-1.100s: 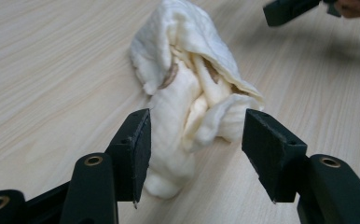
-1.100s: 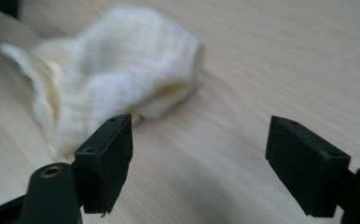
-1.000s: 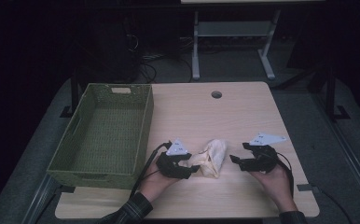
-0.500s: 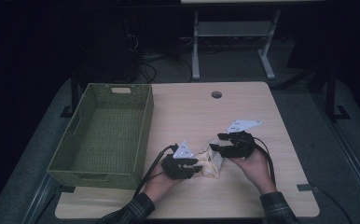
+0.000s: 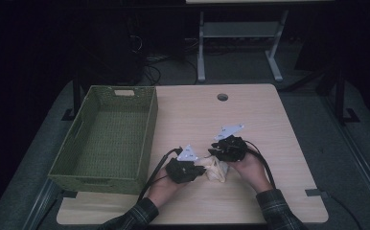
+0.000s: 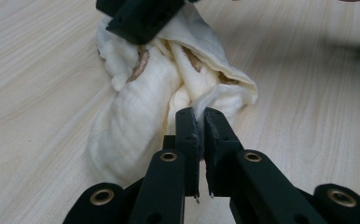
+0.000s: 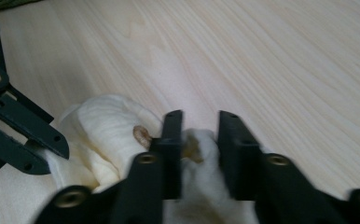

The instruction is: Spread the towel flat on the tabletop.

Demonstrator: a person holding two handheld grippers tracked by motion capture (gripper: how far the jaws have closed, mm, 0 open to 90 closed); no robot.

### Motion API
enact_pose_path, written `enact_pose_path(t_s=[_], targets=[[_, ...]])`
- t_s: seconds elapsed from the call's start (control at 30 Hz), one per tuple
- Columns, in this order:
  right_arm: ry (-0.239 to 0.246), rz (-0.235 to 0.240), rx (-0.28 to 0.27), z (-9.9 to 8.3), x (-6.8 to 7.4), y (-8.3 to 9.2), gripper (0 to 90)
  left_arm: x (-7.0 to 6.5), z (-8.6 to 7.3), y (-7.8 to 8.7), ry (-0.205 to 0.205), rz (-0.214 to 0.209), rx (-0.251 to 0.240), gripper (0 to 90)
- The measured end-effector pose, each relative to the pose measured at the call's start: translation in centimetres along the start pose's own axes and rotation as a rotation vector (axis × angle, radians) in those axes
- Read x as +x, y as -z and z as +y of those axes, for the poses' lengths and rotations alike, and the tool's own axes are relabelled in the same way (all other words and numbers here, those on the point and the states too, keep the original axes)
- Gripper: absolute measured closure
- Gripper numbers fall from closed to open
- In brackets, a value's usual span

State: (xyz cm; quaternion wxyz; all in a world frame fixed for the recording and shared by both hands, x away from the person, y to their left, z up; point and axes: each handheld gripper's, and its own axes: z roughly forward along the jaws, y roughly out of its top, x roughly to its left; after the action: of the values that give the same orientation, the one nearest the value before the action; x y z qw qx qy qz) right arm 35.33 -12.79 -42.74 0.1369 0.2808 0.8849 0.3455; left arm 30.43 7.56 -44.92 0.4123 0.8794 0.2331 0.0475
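Green basket [image 5: 107, 139] is seen along the table's [image 5: 269, 124] left edge, well apart from the work.

Left gripper [image 5: 198, 169]: jaws have just been closing and are now clamped on a thin fold of the cream cloth [image 5: 216, 170], as seen in the left gripper view, where the pinched edge [image 6: 199, 108] sits between the tips.

The cloth is bunched near the table's front edge, roughly mid-width, between the two grippers; its long axis runs away from the left jaws toward the right gripper.

Right gripper [image 5: 217, 154]: jaws have just been closing, with a hump of cloth [image 7: 199, 144] between them; contact is judged a grip.

Both hands equally near; a pull apart along the bundle's long axis is judged the likely next move.
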Motion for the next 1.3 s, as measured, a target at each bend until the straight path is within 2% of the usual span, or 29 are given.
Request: enact_pose_path(t_s=[0.07,0.13,0.23,0.37,0.4,0.57,0.67,0.83,1.03,1.13,1.2,1.3], targets=[[0.007,-0.001,-0.003,-0.1,-0.1,0.1,83.5,0.0,0.0,0.0,0.001,-0.001,0.001,84.9],[0.004,-0.001,-0.014,-0.2,-0.4,0.4,84.6,0.0,0.0,0.0,0.002,-0.002,0.002,85.1],[-0.034,0.004,-0.055,-0.5,-0.9,1.2,84.8,0.0,0.0,0.0,0.002,-0.007,0.005,85.5],[-0.065,-0.012,-0.100,-1.0,-1.8,2.8,85.0,0.3,0.0,0.5,0.003,0.003,-0.002,85.8],[-0.071,-0.017,-0.114,-1.2,-2.1,3.4,85.0,0.4,0.0,0.6,0.020,0.005,-0.014,85.8],[-0.127,-0.053,-0.152,-3.0,-3.6,6.1,85.0,0.7,-0.1,0.8,0.032,0.010,-0.022,86.0],[-0.176,-0.059,-0.164,-4.8,-4.4,7.4,84.9,0.6,-0.1,0.9,0.036,0.006,-0.020,85.9],[-0.255,-0.061,-0.138,-8.5,-4.8,8.6,84.6,0.4,0.0,0.7,0.027,-0.005,-0.014,86.0],[-0.298,-0.059,-0.075,-11.6,-4.2,9.0,84.3,-0.1,0.0,0.3,0.017,-0.027,0.005,86.0],[-0.303,-0.056,-0.068,-12.1,-3.8,9.2,82.3,-0.3,0.0,0.2,0.005,-0.035,0.015,86.0],[-0.304,-0.066,-0.066,-12.2,-3.6,9.3,77.1,-0.3,0.0,0.2,0.005,-0.036,0.015,86.0],[-0.306,-0.070,-0.085,-12.0,-3.7,9.5,72.7,-0.2,0.0,0.2,0.006,-0.037,0.015,86.0]])
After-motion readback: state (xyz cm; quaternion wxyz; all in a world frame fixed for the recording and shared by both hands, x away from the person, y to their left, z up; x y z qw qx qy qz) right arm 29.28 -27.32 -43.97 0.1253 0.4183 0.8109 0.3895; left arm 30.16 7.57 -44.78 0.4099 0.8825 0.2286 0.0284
